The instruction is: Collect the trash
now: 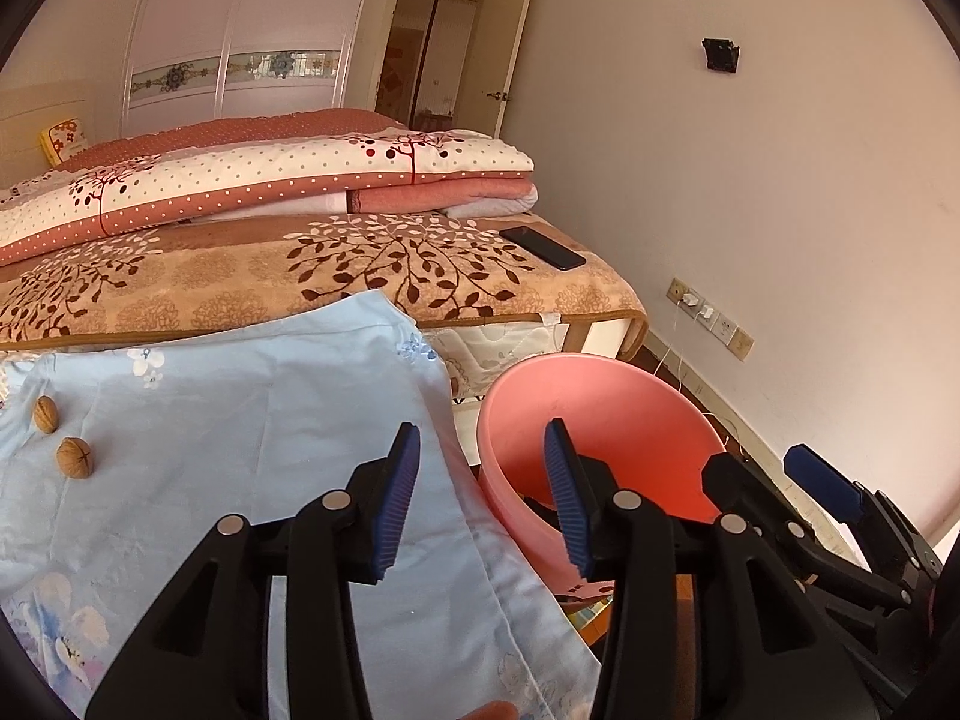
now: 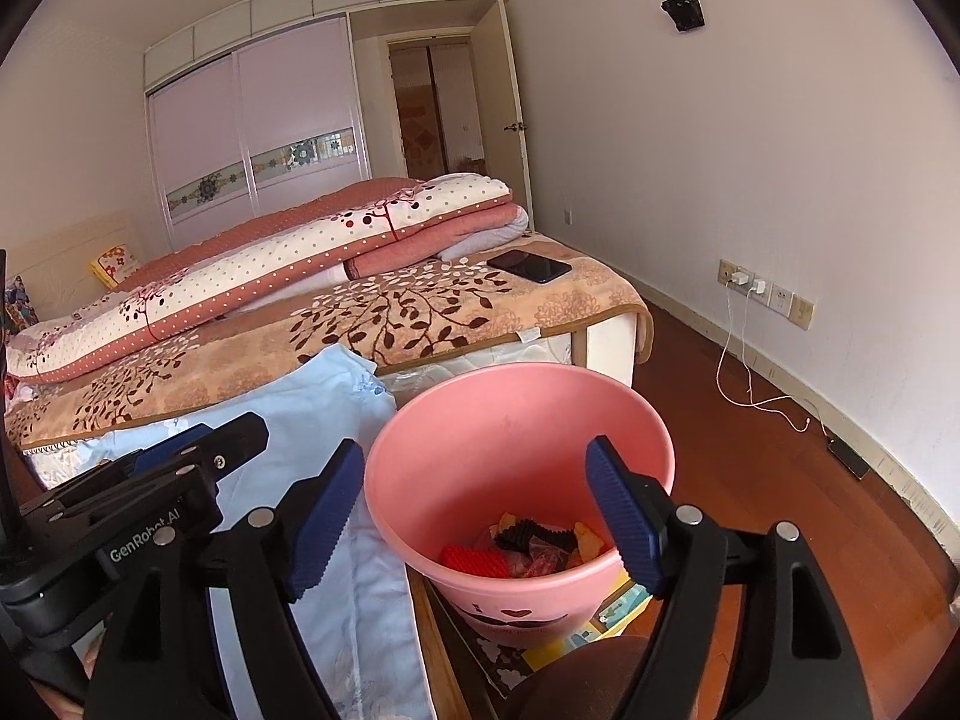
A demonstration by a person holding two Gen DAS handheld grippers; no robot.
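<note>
A pink bucket [image 2: 516,420] stands beside a table covered with a light blue floral cloth [image 1: 240,420]. It holds several scraps, red, black and orange [image 2: 534,546]. Two walnuts [image 1: 75,457] lie on the cloth at the left in the left wrist view. My left gripper [image 1: 480,504] is open and empty, over the cloth's right edge and the bucket's [image 1: 600,420] near rim. My right gripper [image 2: 474,516] is open and empty, straddling the bucket's mouth. The right gripper [image 1: 780,486] shows at the right of the left wrist view.
A bed [image 1: 360,276] with folded quilts lies behind the table, with a black phone [image 1: 543,247] near its corner. Wall sockets with chargers [image 2: 756,288] and a white cable [image 2: 744,384] sit on the right. Red-brown floor lies right of the bucket.
</note>
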